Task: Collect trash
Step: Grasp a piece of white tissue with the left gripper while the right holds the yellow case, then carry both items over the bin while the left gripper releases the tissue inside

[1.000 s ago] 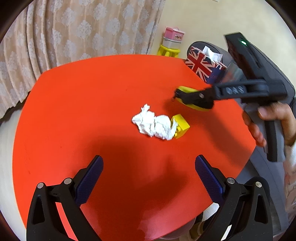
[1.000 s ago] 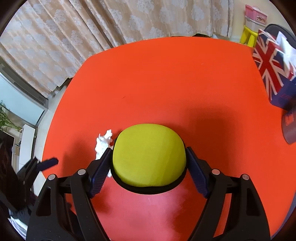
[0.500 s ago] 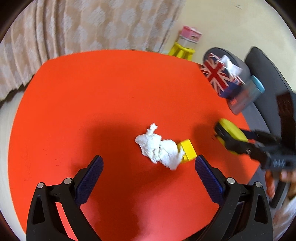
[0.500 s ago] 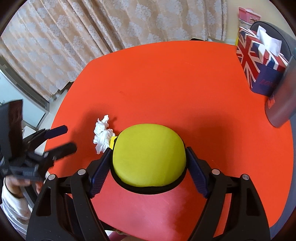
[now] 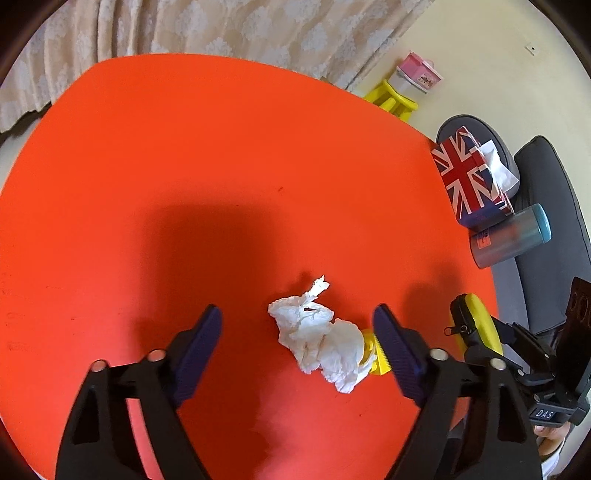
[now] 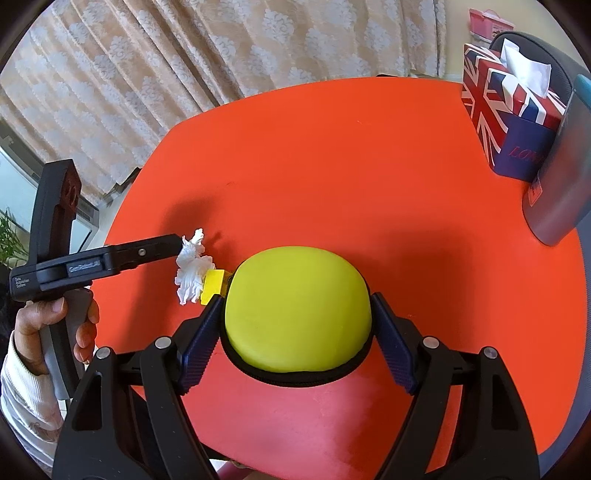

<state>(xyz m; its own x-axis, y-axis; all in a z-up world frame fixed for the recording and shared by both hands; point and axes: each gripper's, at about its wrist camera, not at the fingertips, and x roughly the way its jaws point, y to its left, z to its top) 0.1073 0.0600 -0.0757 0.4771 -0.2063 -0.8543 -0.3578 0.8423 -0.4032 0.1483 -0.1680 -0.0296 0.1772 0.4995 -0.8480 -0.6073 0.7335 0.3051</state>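
Observation:
A crumpled white tissue (image 5: 319,334) lies on the red table (image 5: 221,166), touching a small yellow block (image 5: 375,356). My left gripper (image 5: 299,332) is open, its fingers on either side of the tissue, low over the table. My right gripper (image 6: 295,321) is shut on a round yellow zip case (image 6: 297,310), held at the table's near right edge; the case also shows in the left wrist view (image 5: 476,325). The tissue (image 6: 192,267) and block (image 6: 212,284) lie just left of the case in the right wrist view, with the left gripper's fingers (image 6: 162,247) at the tissue.
A Union Jack tissue box (image 5: 469,177) and a grey tumbler with a blue lid (image 5: 509,236) stand at the table's right edge. A grey chair (image 5: 554,229) is behind them. A yellow stool (image 5: 393,99) and curtains (image 5: 184,29) are beyond the table.
My left gripper has moved forward and down so its fingers now straddle the tissue. My right gripper with the yellow case has drawn back toward the table's near right edge.

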